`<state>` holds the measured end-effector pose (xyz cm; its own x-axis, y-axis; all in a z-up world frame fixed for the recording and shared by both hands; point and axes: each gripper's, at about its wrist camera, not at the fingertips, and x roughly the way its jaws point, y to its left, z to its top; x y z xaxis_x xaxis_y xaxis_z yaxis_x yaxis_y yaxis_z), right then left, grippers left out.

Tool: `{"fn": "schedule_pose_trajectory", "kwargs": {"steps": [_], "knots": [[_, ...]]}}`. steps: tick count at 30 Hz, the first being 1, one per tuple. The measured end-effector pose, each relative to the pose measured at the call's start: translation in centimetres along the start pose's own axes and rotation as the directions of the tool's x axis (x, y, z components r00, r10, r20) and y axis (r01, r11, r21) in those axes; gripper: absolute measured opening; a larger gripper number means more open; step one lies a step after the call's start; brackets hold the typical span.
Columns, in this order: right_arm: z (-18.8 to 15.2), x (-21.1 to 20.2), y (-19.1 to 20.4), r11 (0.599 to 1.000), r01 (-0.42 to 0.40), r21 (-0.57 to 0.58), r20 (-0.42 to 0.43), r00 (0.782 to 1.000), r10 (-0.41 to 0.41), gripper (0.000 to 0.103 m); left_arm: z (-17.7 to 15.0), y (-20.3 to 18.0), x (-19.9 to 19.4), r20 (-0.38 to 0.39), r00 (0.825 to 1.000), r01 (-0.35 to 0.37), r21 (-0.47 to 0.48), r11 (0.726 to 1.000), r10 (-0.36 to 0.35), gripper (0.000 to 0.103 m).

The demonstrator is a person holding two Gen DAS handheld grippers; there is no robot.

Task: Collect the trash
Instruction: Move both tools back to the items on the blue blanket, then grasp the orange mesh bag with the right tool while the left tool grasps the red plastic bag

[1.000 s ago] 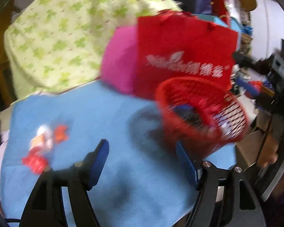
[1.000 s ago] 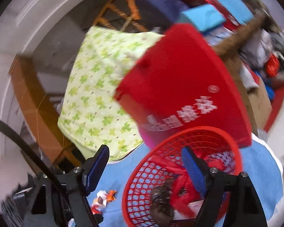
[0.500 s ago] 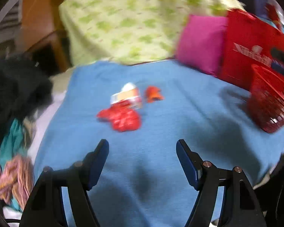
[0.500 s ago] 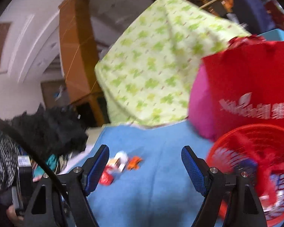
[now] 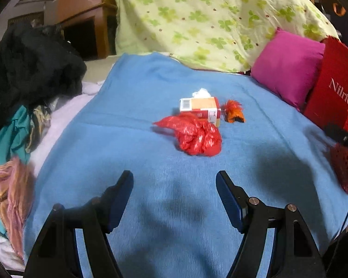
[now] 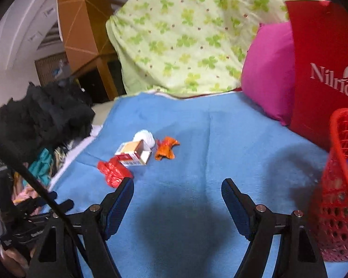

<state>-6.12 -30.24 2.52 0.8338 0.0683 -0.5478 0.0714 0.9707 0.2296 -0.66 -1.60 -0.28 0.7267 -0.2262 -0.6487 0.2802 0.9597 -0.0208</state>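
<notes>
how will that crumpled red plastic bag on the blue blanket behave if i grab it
The crumpled red plastic bag looks like thin, shiny film, so it will probably squash and flop rather than hold shape. It is likely very light, and its glossy surface may slip. It touches the small orange and white cardboard box, which might shift too.
</notes>
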Motion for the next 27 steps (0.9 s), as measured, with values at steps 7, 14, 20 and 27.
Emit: {"fn": "schedule_pose_trajectory", "kwargs": {"steps": [7,14,20,27], "knots": [[1.8,5.9,0.2,0.998,-0.047,0.034,-0.065,0.997,0.049,0.061,2.5,-0.1,2.8,0.050,0.998,0.051,-0.049,0.998,-0.048,0.074],[4.1,12.6,-0.2,0.989,-0.090,0.113,-0.112,0.988,0.102,0.051,3.8,-0.3,5.9,0.047,0.993,0.114,-0.075,0.991,-0.111,0.074],[5.4,17.5,0.0,0.984,-0.103,0.147,-0.156,0.980,0.126,0.050,5.0,-0.6,8.3,0.021,0.988,0.156,-0.113,0.981,-0.154,0.075],[6.1,21.6,1.2,0.986,-0.109,0.129,-0.198,0.971,0.133,0.050,5.2,-0.7,10.3,-0.024,0.986,0.158,-0.131,0.979,-0.163,0.075]]}}
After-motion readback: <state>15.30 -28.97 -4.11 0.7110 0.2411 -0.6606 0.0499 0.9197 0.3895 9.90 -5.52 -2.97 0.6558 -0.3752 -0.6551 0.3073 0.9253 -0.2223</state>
